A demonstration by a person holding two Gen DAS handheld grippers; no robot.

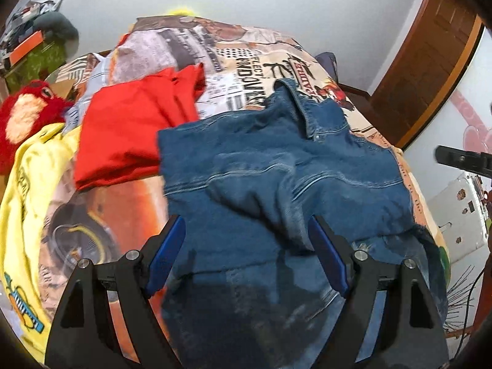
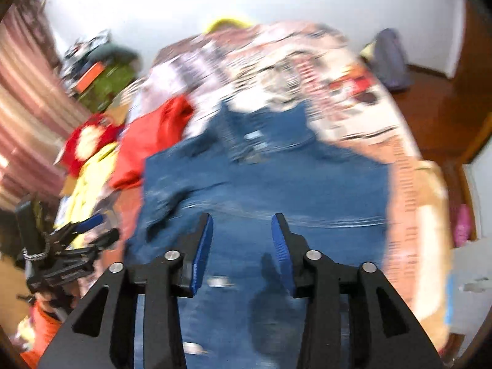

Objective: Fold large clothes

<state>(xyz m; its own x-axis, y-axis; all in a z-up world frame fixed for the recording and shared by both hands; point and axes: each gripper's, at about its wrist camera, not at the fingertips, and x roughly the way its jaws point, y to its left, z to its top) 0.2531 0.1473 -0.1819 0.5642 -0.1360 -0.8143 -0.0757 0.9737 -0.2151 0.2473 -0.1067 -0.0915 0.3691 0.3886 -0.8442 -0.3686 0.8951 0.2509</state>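
Observation:
Blue denim jeans [image 1: 276,178] lie folded over on a bed with a printed cover [image 1: 246,61], waistband at the far end. My left gripper [image 1: 246,227] is open and empty above the jeans' near part. My right gripper [image 2: 243,224] is open and empty above the jeans [image 2: 261,184]; this view is motion-blurred. The left gripper [image 2: 89,227] also shows at the left of the right wrist view. The right gripper's tip [image 1: 461,160] shows at the right edge of the left wrist view.
A red garment [image 1: 132,129] lies left of the jeans, a yellow garment [image 1: 27,190] at the bed's left edge, and a red plush toy [image 1: 27,113] behind it. A wooden door [image 1: 430,61] stands at right. A cluttered green shelf [image 1: 37,55] stands at far left.

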